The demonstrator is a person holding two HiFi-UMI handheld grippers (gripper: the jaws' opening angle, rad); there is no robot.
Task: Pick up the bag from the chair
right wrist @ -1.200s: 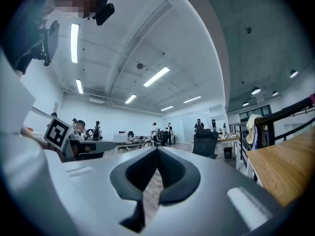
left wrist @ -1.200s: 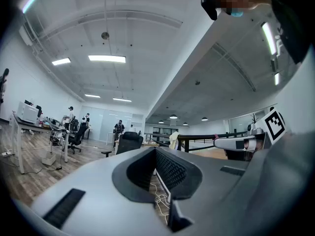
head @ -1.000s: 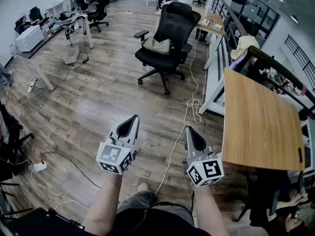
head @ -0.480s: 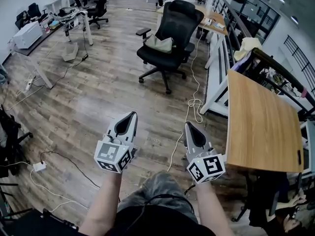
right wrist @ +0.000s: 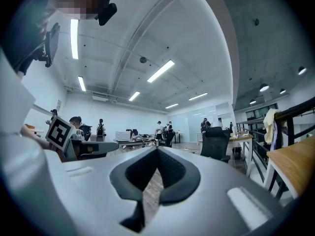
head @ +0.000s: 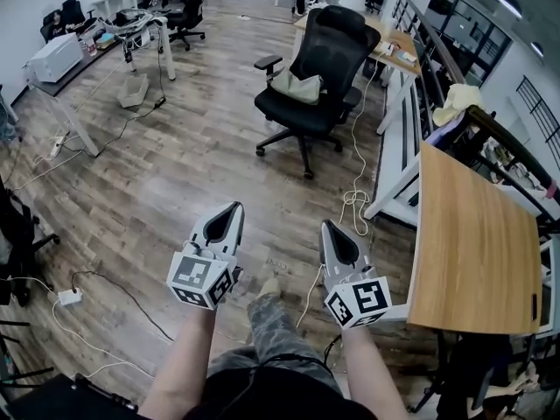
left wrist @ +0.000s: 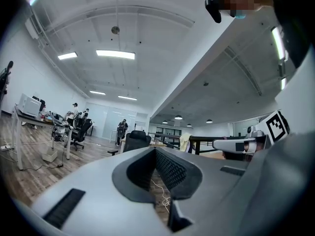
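Jaws on the grey left gripper [head: 233,213] and grey right gripper [head: 327,227] are pressed together, with nothing between them. Both point level above the brown wood-plank floor [head: 175,173]. The beige fabric bag [head: 297,86] lies on the black mesh office chair [head: 337,42], well ahead of the grippers.

Left forearm [head: 186,357] and right forearm [head: 369,376] were stretched forward side by side, bare, each hand hidden behind its gripper's marker cube. Left gripper [head: 234,210] pointed ahead and about level, jaws pressed together with nothing between them. Right gripper [head: 325,227] ran near parallel and somewhat apart from it, jaws likewise closed and empty, and one camouflage-trousered leg [head: 269,324] showed between the two arms.
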